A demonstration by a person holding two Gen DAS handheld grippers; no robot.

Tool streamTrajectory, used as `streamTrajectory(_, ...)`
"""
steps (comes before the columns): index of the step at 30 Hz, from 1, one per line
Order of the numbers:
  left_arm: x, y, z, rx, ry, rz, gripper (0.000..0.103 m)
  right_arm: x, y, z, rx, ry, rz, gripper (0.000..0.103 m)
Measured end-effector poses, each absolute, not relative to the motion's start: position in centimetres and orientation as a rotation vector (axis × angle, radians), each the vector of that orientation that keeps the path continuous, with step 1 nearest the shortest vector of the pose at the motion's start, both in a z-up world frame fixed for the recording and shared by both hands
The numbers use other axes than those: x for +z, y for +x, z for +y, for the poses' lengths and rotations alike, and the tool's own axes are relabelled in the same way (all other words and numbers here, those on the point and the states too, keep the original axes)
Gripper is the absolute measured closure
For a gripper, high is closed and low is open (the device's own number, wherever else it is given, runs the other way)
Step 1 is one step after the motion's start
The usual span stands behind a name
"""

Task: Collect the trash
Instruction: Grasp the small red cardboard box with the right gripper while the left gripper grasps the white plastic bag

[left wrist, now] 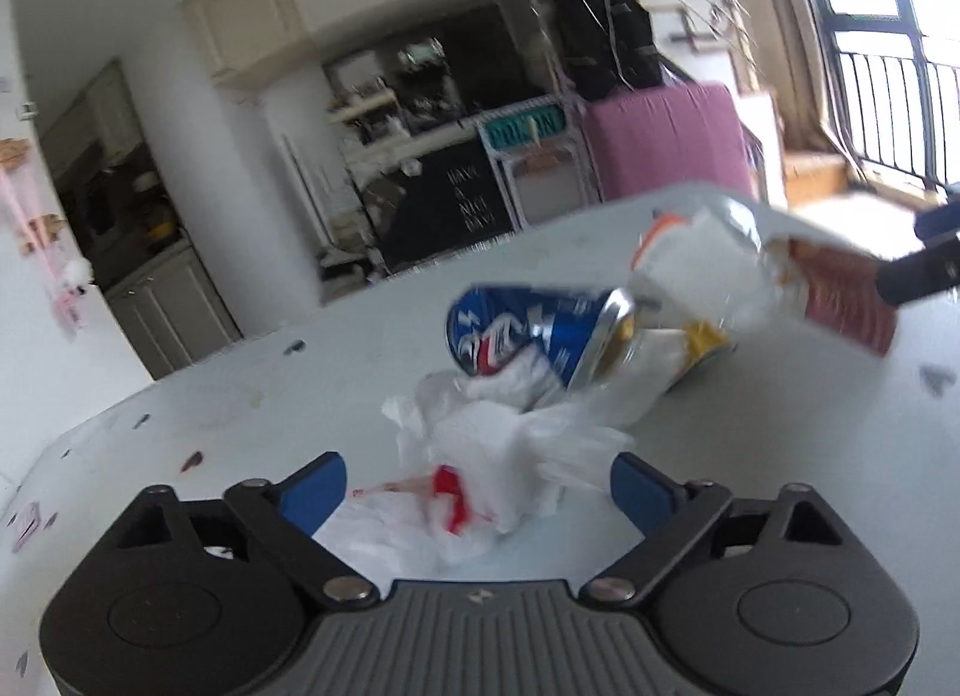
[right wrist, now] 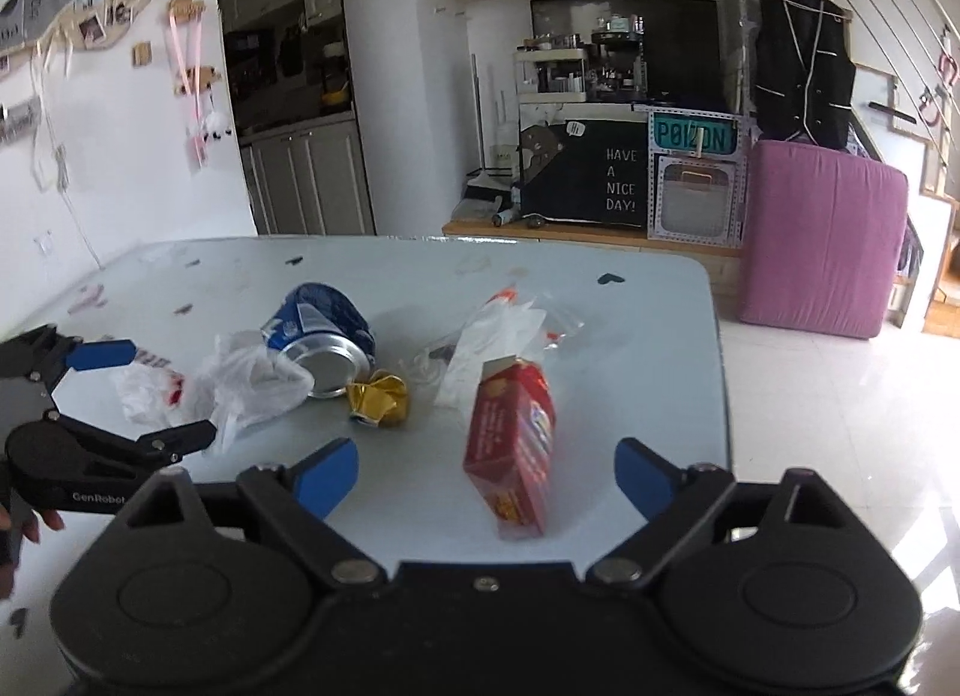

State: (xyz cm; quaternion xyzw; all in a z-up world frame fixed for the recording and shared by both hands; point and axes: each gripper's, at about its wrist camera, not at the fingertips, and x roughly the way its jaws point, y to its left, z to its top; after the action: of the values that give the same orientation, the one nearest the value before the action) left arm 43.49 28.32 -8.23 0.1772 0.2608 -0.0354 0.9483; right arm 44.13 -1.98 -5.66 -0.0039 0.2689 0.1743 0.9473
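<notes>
1. Holding our left gripper (left wrist: 478, 486) low over the pale worktop (left wrist: 210, 414), we see its blue pads apart, with crumpled white plastic (left wrist: 510, 456) bearing a red mark lying between them at lower centre; we cannot tell whether either pad touches it.
2. Our right gripper (right wrist: 486, 477) has its fingers apart too, straddling the near end of a red carton (right wrist: 516, 444) that lies on its side at lower centre of the right wrist view; neither pad presses on it.
3. A dented blue can (right wrist: 321, 336) lies on its side at mid-left of that view, its silver end facing us, and it touches the white plastic bag (right wrist: 240, 390) to its left.
4. A crumpled gold wrapper (right wrist: 378, 405) sits just right of the can's silver end.
5. A clear wrapper (right wrist: 498, 336) with orange print rests behind the carton, toward frame centre.
6. The left gripper shows at the left edge of the right wrist view, one blue finger above the bag and one black arm below it.
7. The left wrist view is blurred; the same can (left wrist: 534, 336) sits just above the plastic there.
</notes>
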Motion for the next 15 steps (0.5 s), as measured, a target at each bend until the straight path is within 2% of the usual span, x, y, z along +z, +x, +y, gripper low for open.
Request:
streamTrajectory(3, -8.9, 44.7, 29.1, -0.086, 0.362, 0.561, 0.013, -6.3, 45.3, -0.9, 0.317, -0.047, 0.554, 0.026)
streamTrajectory(7, -9.5, 45.2, 29.7, -0.069, 0.331, 0.598, 0.028, -7.2, 46.4, 0.1, 0.324, -0.113, 0.573, 0.036)
streamTrajectory(9, -9.6, 44.8, 29.6, -0.069, 0.323, 0.599, 0.031, -7.5, 46.7, 0.2, 0.317, -0.12, 0.581, 0.047)
streamTrajectory(11, -9.6, 44.3, 29.4, -0.071, 0.32, 0.605, 0.036, -7.7, 47.0, 0.0, 0.318, -0.109, 0.594, 0.069)
streamTrajectory(13, -9.4, 43.6, 29.2, -0.07, 0.311, 0.61, 0.041, -7.8, 46.9, -0.2, 0.328, -0.099, 0.594, 0.078)
streamTrajectory(15, -9.3, 42.9, 28.8, -0.061, 0.297, 0.617, 0.044, -7.6, 46.4, -0.5, 0.332, -0.09, 0.591, 0.08)
